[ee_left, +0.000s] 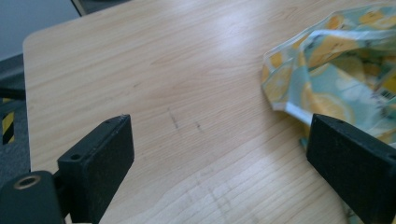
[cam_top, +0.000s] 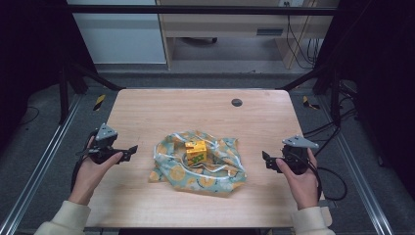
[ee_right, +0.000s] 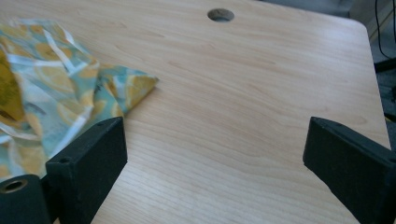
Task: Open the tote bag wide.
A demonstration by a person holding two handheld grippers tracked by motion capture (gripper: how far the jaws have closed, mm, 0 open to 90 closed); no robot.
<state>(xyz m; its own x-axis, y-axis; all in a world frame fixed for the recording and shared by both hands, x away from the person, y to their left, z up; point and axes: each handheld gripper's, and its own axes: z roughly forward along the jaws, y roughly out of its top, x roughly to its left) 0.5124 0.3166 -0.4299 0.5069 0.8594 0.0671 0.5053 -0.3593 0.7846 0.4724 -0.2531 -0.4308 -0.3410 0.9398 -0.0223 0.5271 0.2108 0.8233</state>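
Both tools stand off from the work: the left gripper sits at about nine o'clock of the cloth and the right gripper at about three o'clock, each with its jaws spread wide and nothing between them, as both gripper views confirm over bare wood. The cloth lies near the middle of the table, slightly toward the person, crumpled into a loose nest around a small yellow box that sits at its centre, partly wrapped by the folds. Judging from the layout, the step in hand is to take hold of the fabric again, either to gather it over the box or to spread it flat (the pictures do not settle which). To do it well, each gripper should come in low and level, aim for a free edge or corner rather than the bunched middle, and pinch a single layer; the corner pointing toward the right gripper looks the easiest target. The cloth is thin, soft and limp, printed with yellow lemons on pale teal with white bands, so it will slide and fold rather than hold shape. The box is rigid, squarish, with printed sides. The tabletop is smooth pale wood with rounded corners and a dark round hole at about twelve o'clock.
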